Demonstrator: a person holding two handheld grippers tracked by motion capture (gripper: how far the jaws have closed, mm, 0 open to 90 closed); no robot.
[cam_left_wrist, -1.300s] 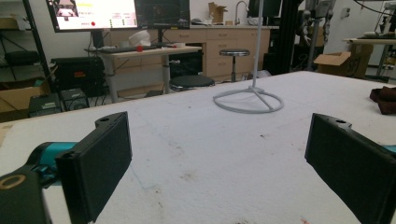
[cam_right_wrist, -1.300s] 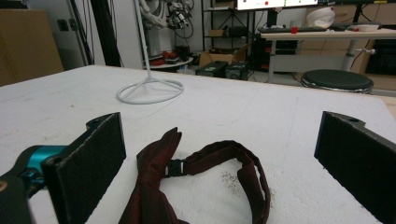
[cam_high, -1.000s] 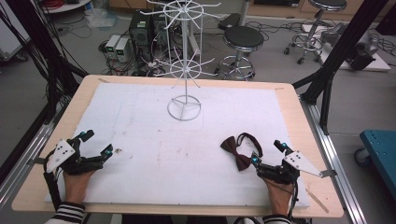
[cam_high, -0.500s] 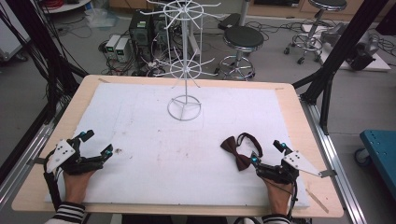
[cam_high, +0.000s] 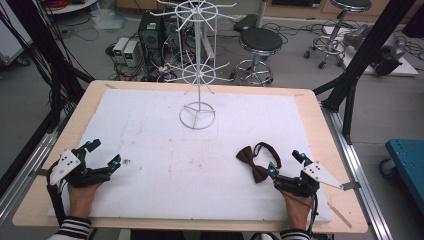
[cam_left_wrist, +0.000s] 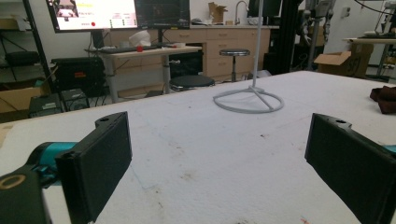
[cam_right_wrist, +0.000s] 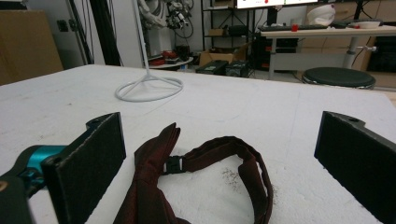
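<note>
A dark red bow tie (cam_high: 255, 161) with a looped strap lies flat on the white mat at the right front. My right gripper (cam_high: 286, 164) rests open just behind and right of it. In the right gripper view the bow tie (cam_right_wrist: 196, 182) lies between the wide-apart jaws, untouched. A white wire display stand (cam_high: 198, 75) with hook arms rises at the mat's far middle; its ring base (cam_right_wrist: 149, 88) shows beyond the tie. My left gripper (cam_high: 103, 155) sits open at the left front, nothing between its jaws; the stand base (cam_left_wrist: 249, 99) lies ahead of it.
The white mat (cam_high: 165, 150) covers a wooden table (cam_high: 312, 115). Behind the table stand stools (cam_high: 260, 42), computer boxes and cables on the floor. A black frame post (cam_high: 357, 75) rises at the right. A blue cart (cam_high: 407, 160) stands off the right side.
</note>
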